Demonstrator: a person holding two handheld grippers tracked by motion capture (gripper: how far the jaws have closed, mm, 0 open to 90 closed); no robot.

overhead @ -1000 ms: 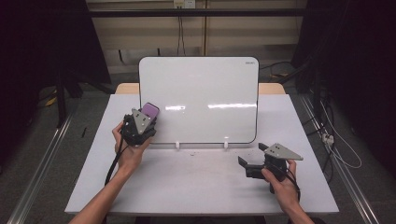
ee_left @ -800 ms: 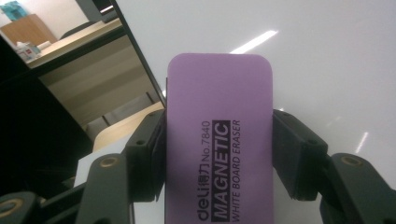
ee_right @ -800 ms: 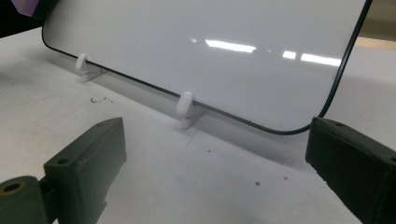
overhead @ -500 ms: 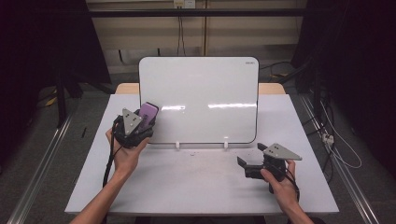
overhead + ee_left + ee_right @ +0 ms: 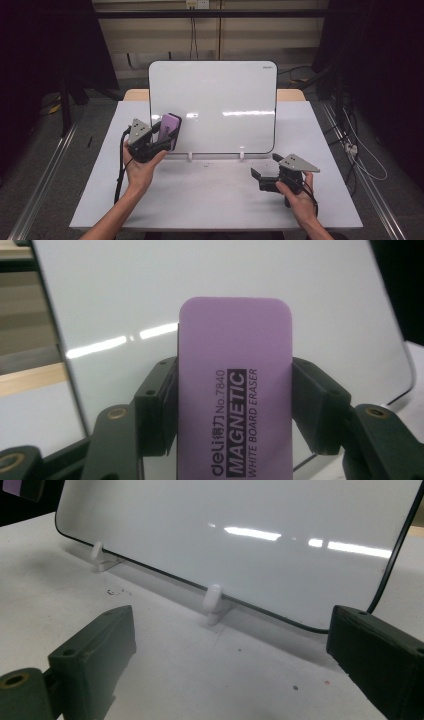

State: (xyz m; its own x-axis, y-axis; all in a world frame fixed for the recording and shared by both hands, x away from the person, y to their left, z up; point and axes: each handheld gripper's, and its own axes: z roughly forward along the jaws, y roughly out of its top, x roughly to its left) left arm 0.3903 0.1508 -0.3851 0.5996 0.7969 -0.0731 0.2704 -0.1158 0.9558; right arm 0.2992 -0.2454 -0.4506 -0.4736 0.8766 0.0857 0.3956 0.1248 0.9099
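The purple eraser (image 5: 235, 390) stood upright between the jaws of the left gripper (image 5: 152, 139), which were clamped on its two long edges; black print on its face read "MAGNETIC WHITE BOARD ERASER". In the high view the eraser (image 5: 170, 131) was lifted off the bench (image 5: 200, 200) and sat against the lower left corner of the whiteboard (image 5: 220, 100); whether it actually touched the board's surface was hard to tell from that angle. The whiteboard itself leaned upright on two small white feet (image 5: 214, 600) near the middle of the bench, its face blank apart from glare streaks. The right gripper (image 5: 270, 172) was held by a hand low over the bench in front of the whiteboard's lower right corner, its jaws spread wide with nothing between them, pointed towards the board's bottom edge.
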